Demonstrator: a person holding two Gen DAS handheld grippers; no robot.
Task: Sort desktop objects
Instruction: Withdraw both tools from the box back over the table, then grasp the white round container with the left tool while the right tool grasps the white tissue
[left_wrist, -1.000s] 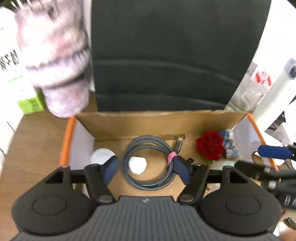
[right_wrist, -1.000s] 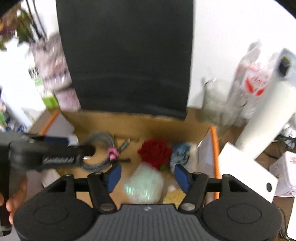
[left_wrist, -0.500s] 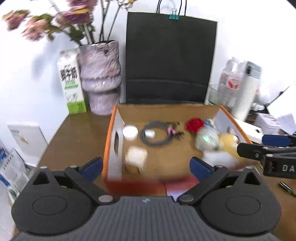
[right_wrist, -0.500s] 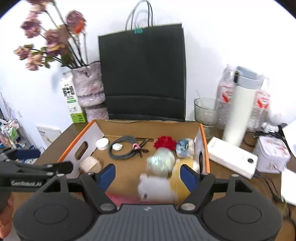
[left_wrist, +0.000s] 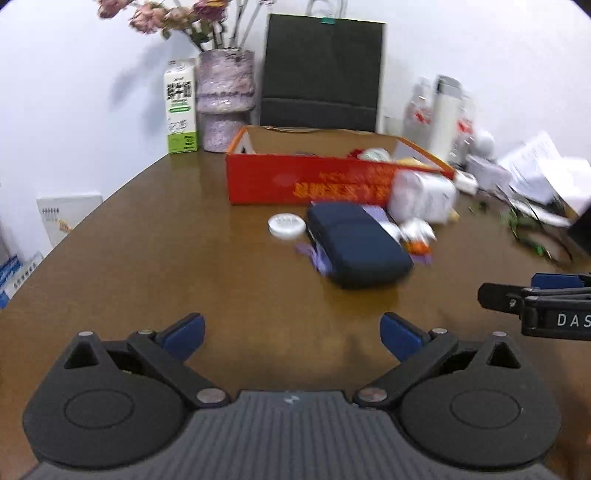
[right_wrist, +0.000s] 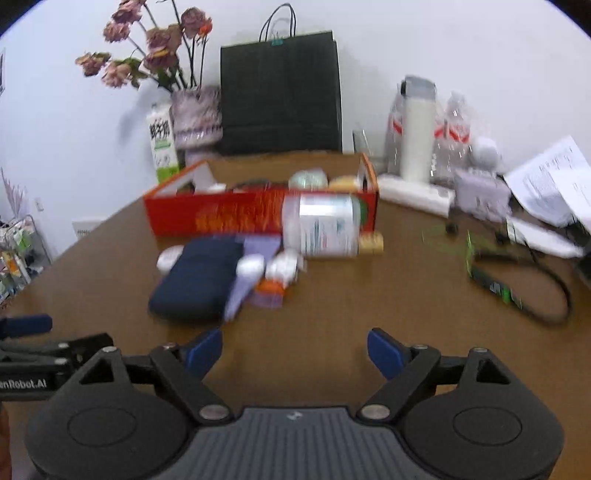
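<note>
Both grippers, left gripper (left_wrist: 291, 334) spread wide and empty, right gripper (right_wrist: 294, 352) empty with jaws opening, have drawn back from inside the red box (left_wrist: 332, 182); we judge its load deposited, with the dark pouch (left_wrist: 360, 243) and white bottle (right_wrist: 325, 225) still unsorted before it.

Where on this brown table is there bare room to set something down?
Free: the wide brown tabletop left of the red cardboard box and dark blue pouch, and the strip before both claws. Crowded: the pile by the pouch and white bottle, and the right edge with papers and black cable.
</note>
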